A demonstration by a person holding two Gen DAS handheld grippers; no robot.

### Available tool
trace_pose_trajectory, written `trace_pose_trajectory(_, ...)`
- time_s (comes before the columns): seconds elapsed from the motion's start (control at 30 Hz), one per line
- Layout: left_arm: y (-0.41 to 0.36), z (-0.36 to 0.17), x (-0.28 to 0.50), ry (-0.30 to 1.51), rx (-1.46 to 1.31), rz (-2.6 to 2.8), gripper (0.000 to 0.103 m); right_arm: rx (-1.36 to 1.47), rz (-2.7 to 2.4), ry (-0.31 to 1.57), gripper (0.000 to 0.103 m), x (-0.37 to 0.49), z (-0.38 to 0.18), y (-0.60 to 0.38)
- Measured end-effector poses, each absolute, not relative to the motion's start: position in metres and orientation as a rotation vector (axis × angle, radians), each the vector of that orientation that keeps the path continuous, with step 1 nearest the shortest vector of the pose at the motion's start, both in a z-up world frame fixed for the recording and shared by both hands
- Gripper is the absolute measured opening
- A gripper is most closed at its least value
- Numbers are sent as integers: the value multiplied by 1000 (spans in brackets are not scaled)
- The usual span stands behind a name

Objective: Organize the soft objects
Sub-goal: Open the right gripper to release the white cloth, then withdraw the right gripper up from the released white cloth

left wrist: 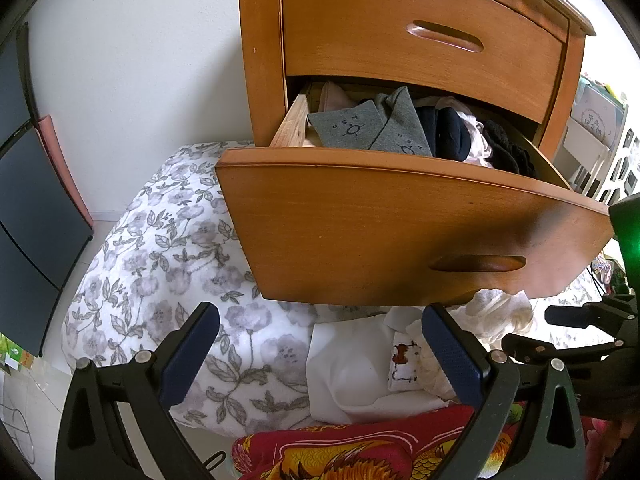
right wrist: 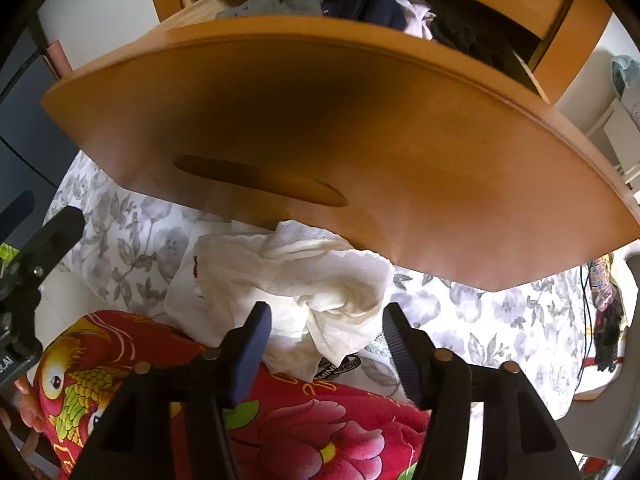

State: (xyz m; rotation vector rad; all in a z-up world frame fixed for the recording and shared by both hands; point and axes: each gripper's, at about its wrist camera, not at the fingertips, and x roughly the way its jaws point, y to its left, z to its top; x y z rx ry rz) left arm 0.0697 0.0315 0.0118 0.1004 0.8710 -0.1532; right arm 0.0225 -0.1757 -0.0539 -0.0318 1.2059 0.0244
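So my right tongs (right wrist: pixel 326 344) are pointed down at the bed with the jaws spread apart, nothing pinched, and the crumpled cream-white garment (right wrist: pixel 320 280) sits in the gap just past the tips. I can't tell if the pads brush it. My left tongs (left wrist: pixel 320 356) are wide open too, empty, hovering over a flat white cloth (left wrist: pixel 348 372) with a small red-and-white patch on it, right beside that cream bundle. Closest to me is a red blanket (right wrist: pixel 304 420) with a gold fish and pink flowers, bunched at the near edge of the bed. All of this lies on a white duvet with grey flowers (left wrist: pixel 160 264).

Right above the white stuff hangs the pulled-out wooden drawer (left wrist: pixel 400 232), its curved front overhanging the pile. Inside: 2 grey socks (left wrist: pixel 360 128) with a little logo toward the left side, navy pieces in the middle, something pale pink and a black knit toward the right. Above it there's another drawer (left wrist: pixel 420 36), closed, and a white wall behind.
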Motion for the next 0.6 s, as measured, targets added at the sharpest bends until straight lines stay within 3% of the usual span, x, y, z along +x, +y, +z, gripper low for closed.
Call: trace_pose_trajectory(0.6,32,11,69,871,98,-154,101,-39,-12,1151,103,22,-42,-185)
